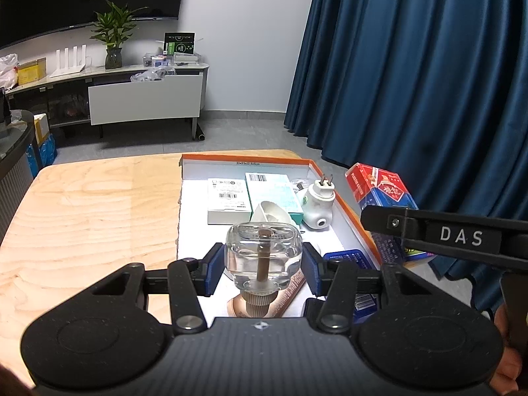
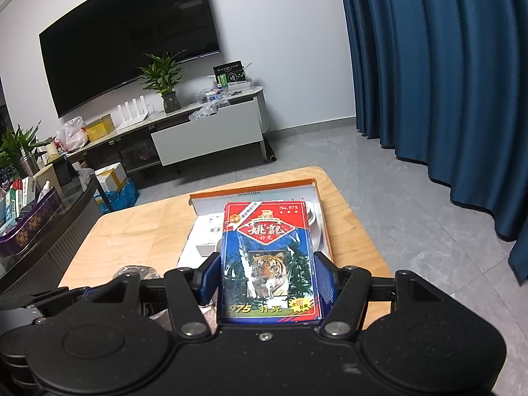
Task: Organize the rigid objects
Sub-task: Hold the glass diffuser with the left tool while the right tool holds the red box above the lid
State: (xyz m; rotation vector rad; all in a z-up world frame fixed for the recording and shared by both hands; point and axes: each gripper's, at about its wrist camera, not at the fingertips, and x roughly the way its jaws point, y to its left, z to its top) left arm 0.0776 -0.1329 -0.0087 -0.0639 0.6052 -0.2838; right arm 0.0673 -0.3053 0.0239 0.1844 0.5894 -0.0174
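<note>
Left wrist view: my left tongs grip a clear glass bottle by its sides, cap toward me, held above the near end of the orange-rimmed box on the worktop. Beyond it in the box I see two flat cartons and a white plug-in device. From the right wrist, my right tongs clamp a pack of playing cards over that same box.

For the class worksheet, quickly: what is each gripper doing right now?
Left gripper: shut on the clear glass liquid bottle.
Right gripper: shut on the red-and-blue tiger playing-card pack.
</note>
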